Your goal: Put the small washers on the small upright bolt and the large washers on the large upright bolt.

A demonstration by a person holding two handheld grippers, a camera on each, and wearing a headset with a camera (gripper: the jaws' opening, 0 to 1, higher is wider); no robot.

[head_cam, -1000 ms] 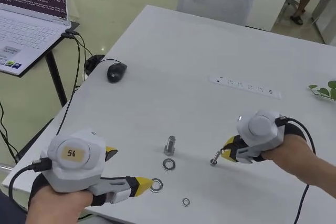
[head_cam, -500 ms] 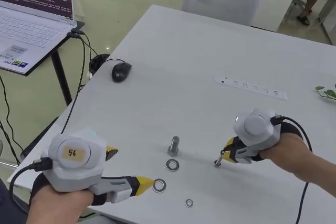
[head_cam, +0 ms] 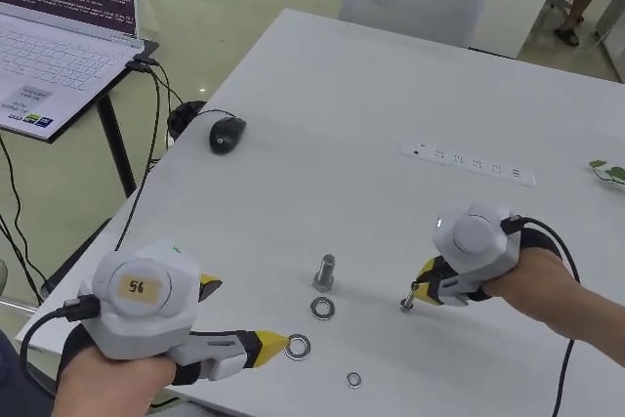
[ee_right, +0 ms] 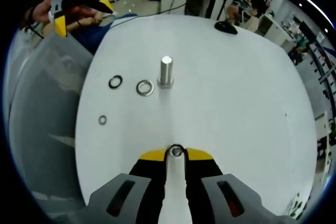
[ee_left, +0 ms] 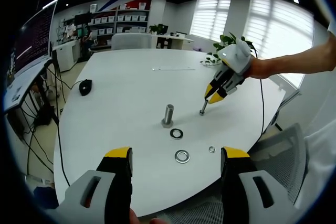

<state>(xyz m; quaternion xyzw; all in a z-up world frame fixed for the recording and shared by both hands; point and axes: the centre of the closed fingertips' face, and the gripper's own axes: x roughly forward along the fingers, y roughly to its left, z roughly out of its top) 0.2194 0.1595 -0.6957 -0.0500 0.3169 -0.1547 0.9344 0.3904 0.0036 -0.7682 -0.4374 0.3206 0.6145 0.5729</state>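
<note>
Left gripper view: large washer (ee_left: 182, 156) dead ahead
Left gripper (ee_left: 176, 153) jaws apart; right gripper (ee_right: 177, 154) pinches small washer (ee_right: 176, 151) atop small bolt (ee_left: 202, 109).

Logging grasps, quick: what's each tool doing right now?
Left tool: open, empty.
Right tool: closed on a round piece at the small bolt; cannot tell what.

Only slight change is seen. The right gripper (head_cam: 422, 292), whose tongs are closed on the small bolt (head_cam: 407, 303), has been brought a little nearer the large bolt (head_cam: 324, 271), and the small bolt has been lowered a touch toward the worktop (head_cam: 322, 144). The head view itself has been swung slightly, so the mouse (head_cam: 227, 134) is seen further right
</note>
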